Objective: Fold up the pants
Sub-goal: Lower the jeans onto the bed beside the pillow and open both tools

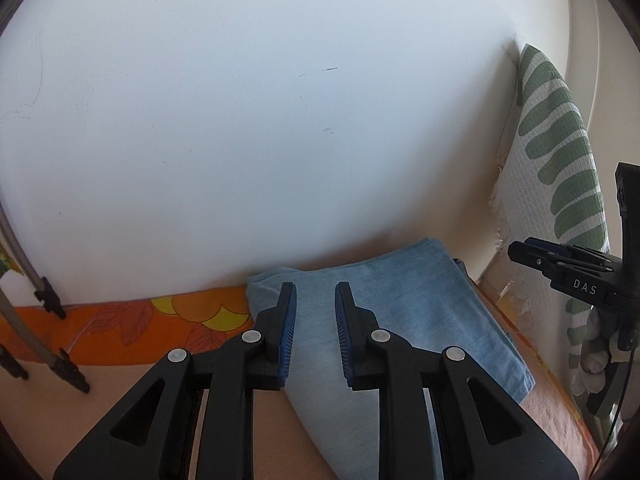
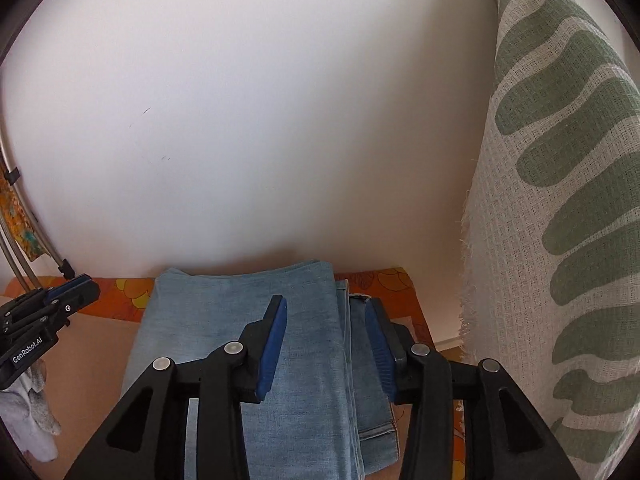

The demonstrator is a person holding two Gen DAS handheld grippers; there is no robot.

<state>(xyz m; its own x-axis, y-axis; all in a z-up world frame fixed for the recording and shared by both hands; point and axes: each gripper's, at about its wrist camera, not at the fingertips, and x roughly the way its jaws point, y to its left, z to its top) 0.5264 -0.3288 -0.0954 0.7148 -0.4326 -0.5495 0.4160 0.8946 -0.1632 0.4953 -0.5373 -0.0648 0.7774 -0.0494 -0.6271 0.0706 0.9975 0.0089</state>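
The light blue denim pants (image 1: 404,312) lie folded in a neat stack on the surface by the white wall; in the right wrist view the pants (image 2: 256,312) show layered edges and a hem on their right side. My left gripper (image 1: 316,292) is open and empty above the stack's left part. My right gripper (image 2: 326,308) is open and empty above the stack's right edge. The right gripper (image 1: 520,254) shows at the right of the left wrist view, the left gripper (image 2: 88,286) at the left of the right wrist view.
An orange floral cloth (image 1: 120,328) covers the surface beside the wall. A white and green patterned cloth (image 2: 560,240) hangs at the right. Metal rods with black clips (image 1: 44,292) stand at the left. A tan surface (image 1: 132,376) lies in front.
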